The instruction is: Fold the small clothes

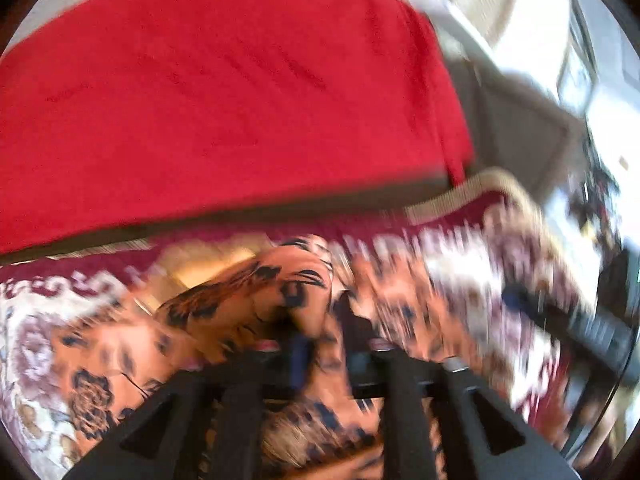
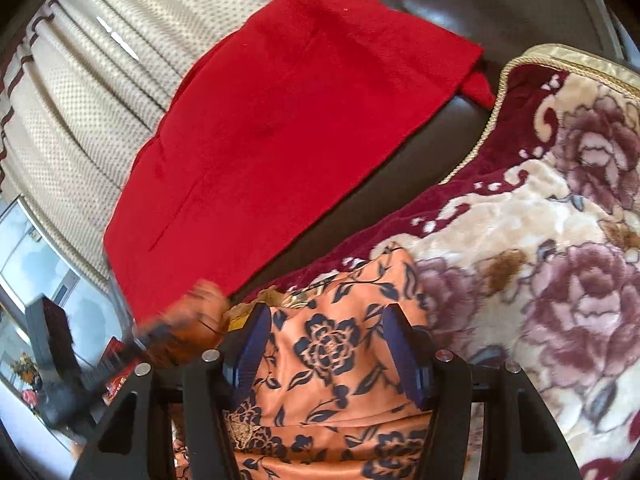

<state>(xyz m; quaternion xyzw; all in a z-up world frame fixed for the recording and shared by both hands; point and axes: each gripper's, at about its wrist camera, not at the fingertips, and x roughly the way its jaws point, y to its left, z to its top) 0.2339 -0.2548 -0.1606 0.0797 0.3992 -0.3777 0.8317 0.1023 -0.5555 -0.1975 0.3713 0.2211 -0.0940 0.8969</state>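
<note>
Folding looks to be underway on the orange floral garment [image 2: 340,360], which is spread over the flowered blanket [image 2: 560,240] at about 6 o'clock in the right wrist view. The right gripper [image 2: 328,356] is held wide, with the blue pads [image 2: 252,344] on either side of a flat stretch of fabric and nothing pinched yet, as far as can be judged. In the left wrist view everything is smeared by motion; the left gripper [image 1: 320,344] appears to be closed narrow on a bunched fold of the same garment [image 1: 256,292], though that can't be called for certain.

For a tidy fold, the lifted part should probably be carried straight across and laid down flat, while the flat panel gets pinned or pinched near its hem so it isn't dragged along. Slippery-looking cloth, so a slow drop is advised.

Room-wise: the blanket's corded border [image 2: 492,120] runs out toward 1 o'clock, with dark seat [image 2: 400,184] beyond it. A red cloth [image 2: 280,120] is lying at 12 o'clock, apart from the garment's flat panel. Open blanket is available at 3 o'clock.
</note>
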